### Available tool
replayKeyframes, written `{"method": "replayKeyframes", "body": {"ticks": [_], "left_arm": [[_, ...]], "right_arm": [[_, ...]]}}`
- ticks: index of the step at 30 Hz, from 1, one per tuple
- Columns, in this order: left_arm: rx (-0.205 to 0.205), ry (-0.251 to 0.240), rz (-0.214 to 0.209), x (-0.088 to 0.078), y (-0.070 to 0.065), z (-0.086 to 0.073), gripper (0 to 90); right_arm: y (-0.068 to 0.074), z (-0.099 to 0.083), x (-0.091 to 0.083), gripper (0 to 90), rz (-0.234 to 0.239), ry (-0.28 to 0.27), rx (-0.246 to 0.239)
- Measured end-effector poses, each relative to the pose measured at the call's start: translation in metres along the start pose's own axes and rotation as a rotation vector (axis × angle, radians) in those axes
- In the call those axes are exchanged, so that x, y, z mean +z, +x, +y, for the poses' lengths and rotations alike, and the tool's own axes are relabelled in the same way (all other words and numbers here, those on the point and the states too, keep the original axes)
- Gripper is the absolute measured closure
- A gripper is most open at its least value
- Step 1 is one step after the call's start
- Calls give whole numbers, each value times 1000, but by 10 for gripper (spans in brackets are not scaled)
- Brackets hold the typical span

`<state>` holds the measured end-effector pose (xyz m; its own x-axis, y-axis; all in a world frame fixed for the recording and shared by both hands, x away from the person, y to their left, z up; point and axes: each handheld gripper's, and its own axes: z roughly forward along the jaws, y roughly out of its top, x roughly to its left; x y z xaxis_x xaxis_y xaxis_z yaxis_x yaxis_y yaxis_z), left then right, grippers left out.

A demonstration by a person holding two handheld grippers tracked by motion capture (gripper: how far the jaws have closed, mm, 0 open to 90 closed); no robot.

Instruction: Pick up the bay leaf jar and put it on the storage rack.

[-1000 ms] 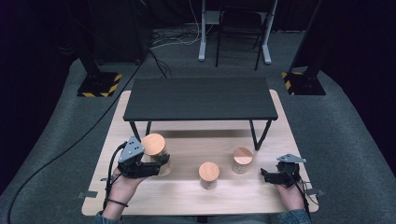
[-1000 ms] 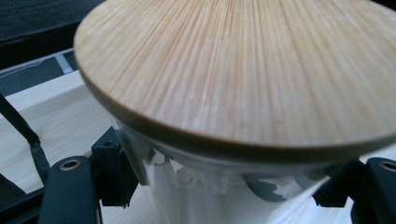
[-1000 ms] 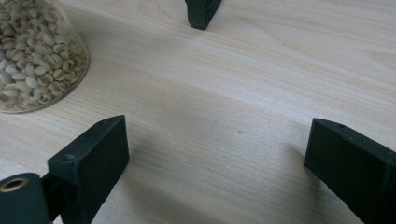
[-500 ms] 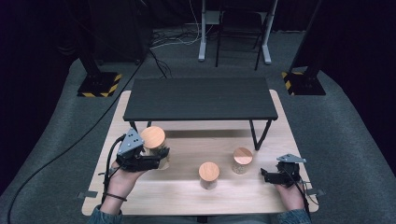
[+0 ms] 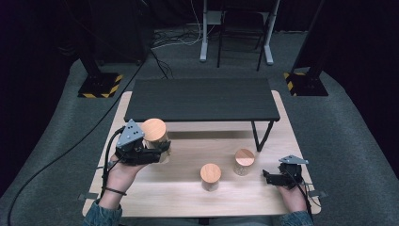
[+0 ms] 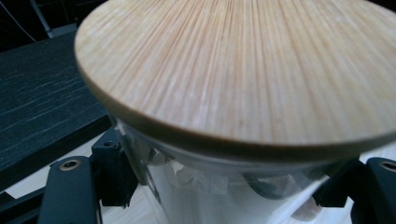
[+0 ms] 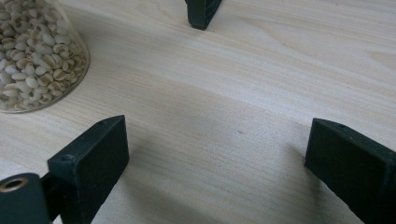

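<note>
From above, the left gripper [image 5: 157, 151] clamps the clear glass jar with a round bamboo lid [image 5: 154, 133], lifted at the light wooden table's [image 5: 188, 197] left. Left gripper view: jaws squeeze glass below the lid [image 6: 243, 70] — slippery, breakable, so hold the body. Right gripper view: right gripper [image 7: 217, 163] wide open, empty.

Two wood-lidded jars [image 5: 210, 176] [image 5: 243, 161] mid-table [image 5: 188, 193], near each other; black low shelf [image 5: 202, 99] behind.

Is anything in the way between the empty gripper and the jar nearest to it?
Nothing visible is. The right gripper sits on the table with open jaws, and only bare wood lies between it and the nearest jar, the one with pale grains. The left gripper is busy holding another jar.
</note>
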<state>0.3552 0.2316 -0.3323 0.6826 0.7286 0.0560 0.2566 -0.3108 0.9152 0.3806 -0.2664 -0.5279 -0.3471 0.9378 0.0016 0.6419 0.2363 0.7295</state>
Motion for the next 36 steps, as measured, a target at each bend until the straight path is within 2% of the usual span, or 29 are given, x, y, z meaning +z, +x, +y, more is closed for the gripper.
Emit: {"method": "replayKeyframes", "body": {"ticks": [13, 26, 36], "left_arm": [[-8, 0, -6, -1, 11, 20, 250], [11, 11, -8, 0, 18, 42, 250], [-5, 6, -5, 6, 24, 53, 250]], "right_arm": [[0, 0, 0, 53, 0, 0, 0], [0, 0, 0, 53, 0, 0, 0], [0, 0, 0, 53, -1, 0, 1]]}}
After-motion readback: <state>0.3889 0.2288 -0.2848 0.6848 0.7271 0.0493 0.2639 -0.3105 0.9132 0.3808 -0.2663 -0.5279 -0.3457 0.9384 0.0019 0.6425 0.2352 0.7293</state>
